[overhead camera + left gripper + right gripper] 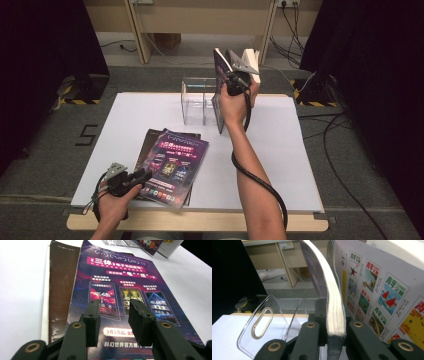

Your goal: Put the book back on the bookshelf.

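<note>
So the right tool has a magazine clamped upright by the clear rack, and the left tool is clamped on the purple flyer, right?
Not quite. The right tool does clamp a magazine upright by the clear rack. But the left tool isn't clamped on the purple flyer: the left gripper view shows its jaws apart with nothing between them, above the flyer, which lies flat on the table.

A thin dark-covered magazine [218, 90] with white page edges stands upright on edge, slightly bowed, against the right end of the clear acrylic rack [196, 100]; a white-backed magazine [384, 290] stands just beside it.
</note>
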